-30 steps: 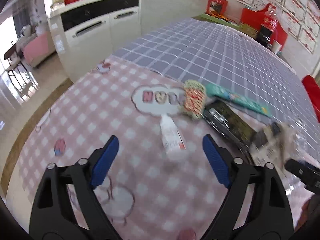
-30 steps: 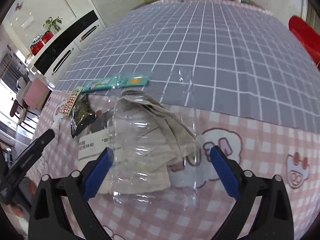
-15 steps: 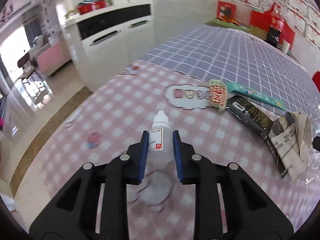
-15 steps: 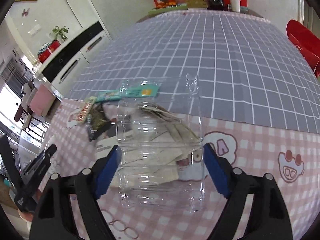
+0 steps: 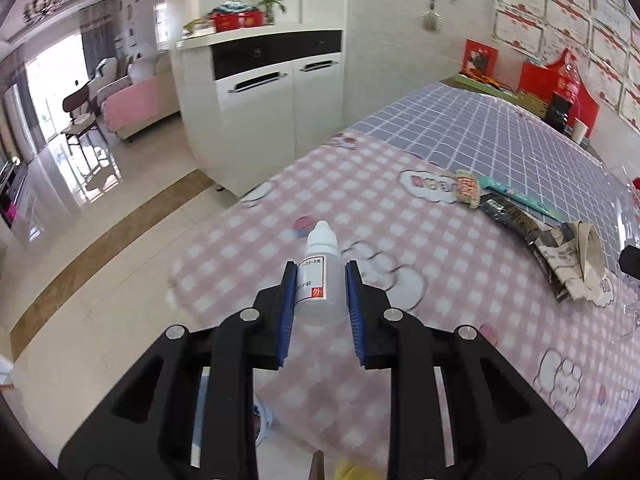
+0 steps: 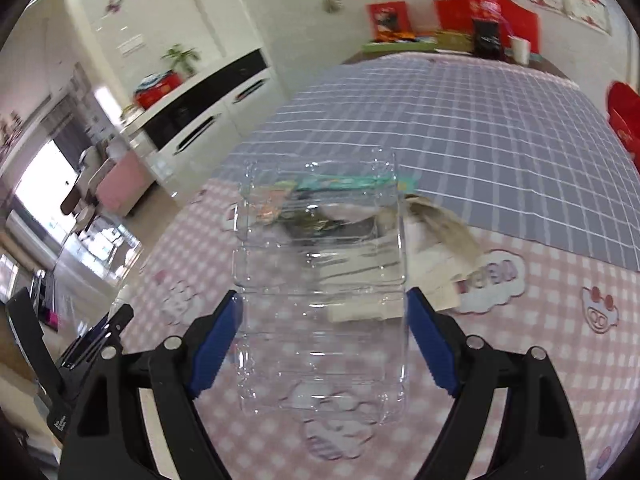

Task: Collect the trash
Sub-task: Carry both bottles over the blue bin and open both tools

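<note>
My left gripper [image 5: 321, 280] is shut on a small white dropper bottle [image 5: 321, 276] and holds it upright above the pink checked tablecloth [image 5: 400, 248]. My right gripper [image 6: 324, 308] is shut on a clear plastic container [image 6: 320, 280] and holds it lifted above the cloth. Still on the table lie a crumpled paper bag [image 5: 576, 260], a black wrapper [image 5: 506, 212], a teal wrapper [image 5: 516, 196] and a red-and-green wrapper [image 5: 466, 188]. The left gripper shows at the lower left of the right wrist view [image 6: 92, 340].
A white cabinet [image 5: 276, 96] stands beyond the table's left edge, with tiled floor below. The far half of the table has a grey checked cloth [image 5: 500, 132]. Red boxes, a black box and a cup stand at the far end [image 6: 488, 36].
My left gripper closed on the dropper bottle and lifted it, swinging left toward the table edge. My right gripper closed on the clear container and raised it off the paper bag.
</note>
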`<state>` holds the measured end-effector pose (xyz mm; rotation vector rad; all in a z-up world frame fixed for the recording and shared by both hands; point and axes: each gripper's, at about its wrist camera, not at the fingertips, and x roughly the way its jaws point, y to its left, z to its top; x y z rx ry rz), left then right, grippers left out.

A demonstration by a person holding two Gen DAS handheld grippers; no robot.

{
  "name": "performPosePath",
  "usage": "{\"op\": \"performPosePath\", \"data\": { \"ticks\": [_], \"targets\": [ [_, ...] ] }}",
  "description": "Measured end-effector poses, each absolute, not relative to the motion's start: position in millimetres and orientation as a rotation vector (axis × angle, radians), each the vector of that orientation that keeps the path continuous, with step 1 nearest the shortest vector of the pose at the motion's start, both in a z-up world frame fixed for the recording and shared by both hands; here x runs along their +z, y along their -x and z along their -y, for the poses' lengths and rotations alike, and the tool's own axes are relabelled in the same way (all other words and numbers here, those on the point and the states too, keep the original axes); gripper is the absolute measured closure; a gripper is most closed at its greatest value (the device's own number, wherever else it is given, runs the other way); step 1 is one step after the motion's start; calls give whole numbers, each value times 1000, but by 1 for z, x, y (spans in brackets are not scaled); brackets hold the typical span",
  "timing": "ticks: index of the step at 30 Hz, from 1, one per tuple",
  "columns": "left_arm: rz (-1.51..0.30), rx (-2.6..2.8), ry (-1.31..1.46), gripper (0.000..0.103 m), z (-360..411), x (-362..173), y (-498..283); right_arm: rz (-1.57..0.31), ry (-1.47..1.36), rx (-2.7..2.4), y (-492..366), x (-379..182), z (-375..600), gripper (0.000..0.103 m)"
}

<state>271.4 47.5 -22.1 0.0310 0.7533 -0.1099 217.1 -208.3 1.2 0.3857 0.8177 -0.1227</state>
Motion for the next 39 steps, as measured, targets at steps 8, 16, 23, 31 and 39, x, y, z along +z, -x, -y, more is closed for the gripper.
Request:
{"op": "performPosePath", "data": {
  "ticks": [8,16,23,31,39],
  "targets": [
    [-762,29,32,78,-119,-29,-234,-872,-289,88,-226,0,115,22],
    [-845,214,114,78,-196,-64,-198,-939,-128,304,-239,-14,0,22],
    [-897,321,177,78,-245,-92,-179,-1007,-30,412,-241,-36,-68,22],
    [-820,340,145,17,-263,-88,-172,-1059,22,441,-244,-57,-101,22],
    [-854,425,189,17,-284,-97,-162,-1111,105,486,-257,-78,-139,21]
  ]
}}
